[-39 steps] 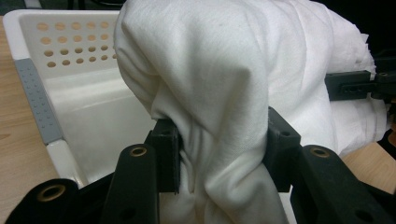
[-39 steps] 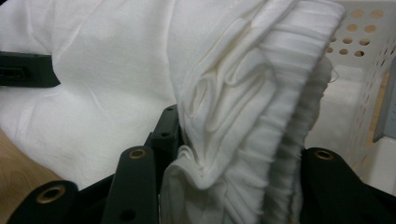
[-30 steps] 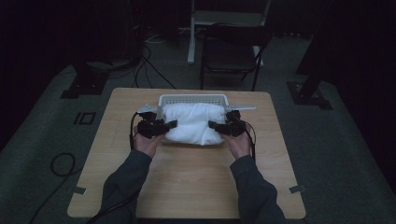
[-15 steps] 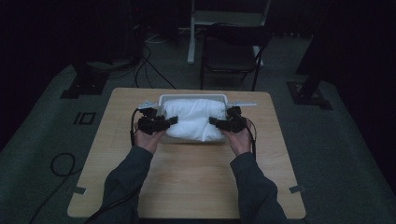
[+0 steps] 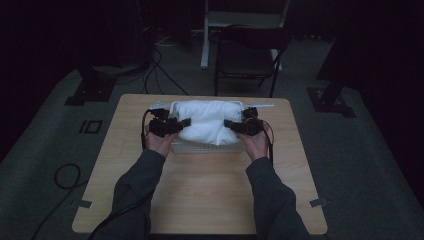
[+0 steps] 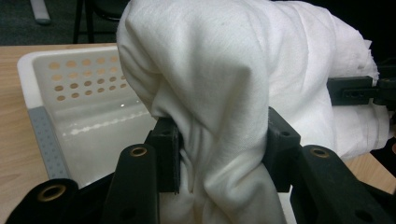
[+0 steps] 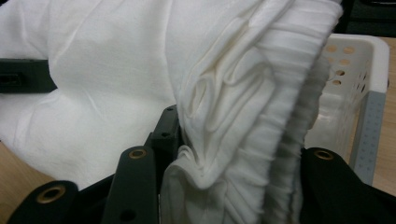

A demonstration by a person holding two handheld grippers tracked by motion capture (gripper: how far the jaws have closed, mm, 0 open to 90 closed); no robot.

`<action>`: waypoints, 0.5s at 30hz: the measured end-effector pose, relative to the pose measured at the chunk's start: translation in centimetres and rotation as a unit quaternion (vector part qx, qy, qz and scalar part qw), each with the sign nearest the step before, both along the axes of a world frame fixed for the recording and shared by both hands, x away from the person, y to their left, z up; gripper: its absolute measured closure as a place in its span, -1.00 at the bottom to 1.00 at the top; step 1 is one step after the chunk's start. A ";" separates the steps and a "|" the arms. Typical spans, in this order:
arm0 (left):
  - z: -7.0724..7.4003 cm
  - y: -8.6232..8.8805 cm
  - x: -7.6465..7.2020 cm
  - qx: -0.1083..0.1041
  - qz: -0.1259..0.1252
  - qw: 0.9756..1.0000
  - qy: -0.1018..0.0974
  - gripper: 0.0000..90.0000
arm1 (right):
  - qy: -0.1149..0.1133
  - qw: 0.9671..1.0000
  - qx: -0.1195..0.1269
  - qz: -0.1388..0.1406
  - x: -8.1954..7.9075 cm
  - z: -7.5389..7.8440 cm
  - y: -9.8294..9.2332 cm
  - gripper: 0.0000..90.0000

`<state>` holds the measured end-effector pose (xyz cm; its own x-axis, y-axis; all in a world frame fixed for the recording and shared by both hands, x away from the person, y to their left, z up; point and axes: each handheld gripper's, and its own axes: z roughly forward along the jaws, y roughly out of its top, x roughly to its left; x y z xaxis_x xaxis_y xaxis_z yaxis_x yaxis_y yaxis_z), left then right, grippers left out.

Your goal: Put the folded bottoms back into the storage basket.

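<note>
White cloth bundle [image 5: 206,121], clamped at each end by left claw [image 5: 186,122] and right claw [image 5: 228,124]; hides most of white basket [image 5: 200,148].

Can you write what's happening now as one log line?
left gripper: shut on cloth | right gripper: shut on cloth | cloth: above basket

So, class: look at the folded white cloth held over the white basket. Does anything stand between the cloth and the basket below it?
Nothing visible does. The white cloth hangs over the open basket, pinched at each end by the left hand-held gripper and right hand-held gripper; the visible basket floor is bare.
</note>
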<state>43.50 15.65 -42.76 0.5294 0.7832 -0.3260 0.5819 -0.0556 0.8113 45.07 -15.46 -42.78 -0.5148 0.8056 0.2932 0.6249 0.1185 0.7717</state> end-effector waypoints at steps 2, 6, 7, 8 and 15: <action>0.0 0.0 0.2 -0.001 0.001 1.000 0.001 0.28 | 0.001 1.000 0.000 -0.001 0.3 0.1 0.0 0.25; 0.0 -0.1 0.8 -0.002 0.004 1.000 0.002 0.28 | 0.004 1.000 0.000 -0.004 0.9 0.2 0.0 0.25; 0.0 -0.1 0.9 -0.002 0.005 1.000 0.002 0.28 | 0.004 1.000 -0.001 -0.004 1.1 0.2 0.0 0.25; 0.0 -0.1 1.1 -0.001 0.006 1.000 0.002 0.28 | 0.005 1.000 -0.001 -0.005 1.2 0.2 0.1 0.25; -1.0 -0.1 2.5 0.000 0.018 1.000 0.009 0.28 | 0.016 1.000 -0.005 -0.009 2.5 -0.4 0.3 0.25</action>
